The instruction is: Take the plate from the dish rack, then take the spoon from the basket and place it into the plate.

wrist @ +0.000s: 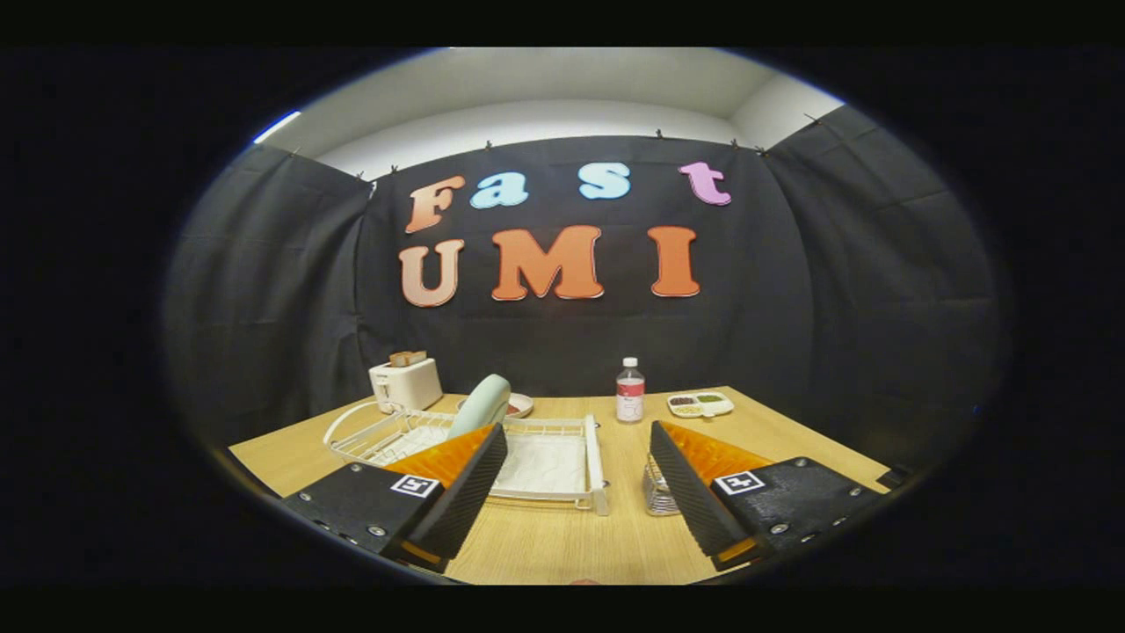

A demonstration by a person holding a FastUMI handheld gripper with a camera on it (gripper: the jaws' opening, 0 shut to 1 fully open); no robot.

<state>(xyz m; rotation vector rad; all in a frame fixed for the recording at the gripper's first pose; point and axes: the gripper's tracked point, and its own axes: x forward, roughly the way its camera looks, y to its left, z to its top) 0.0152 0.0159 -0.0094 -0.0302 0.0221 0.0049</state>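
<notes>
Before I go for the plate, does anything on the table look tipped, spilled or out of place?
Nothing stands out. The pale green plate stands on edge in the white wire dish rack, the clear plastic bottle is upright, and the wire mesh basket sits beside the rack. The gripper is open, holding nothing.

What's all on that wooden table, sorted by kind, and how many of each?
Racks and baskets: 2, the white dish rack and wire basket
Dishes: 3, the pale green plate standing in the rack, a red-and-white plate behind it, a divided tray
Appliances: 1, toaster
Bottles: 1, bottle
Total: 7

The gripper is open, holding nothing.
</notes>
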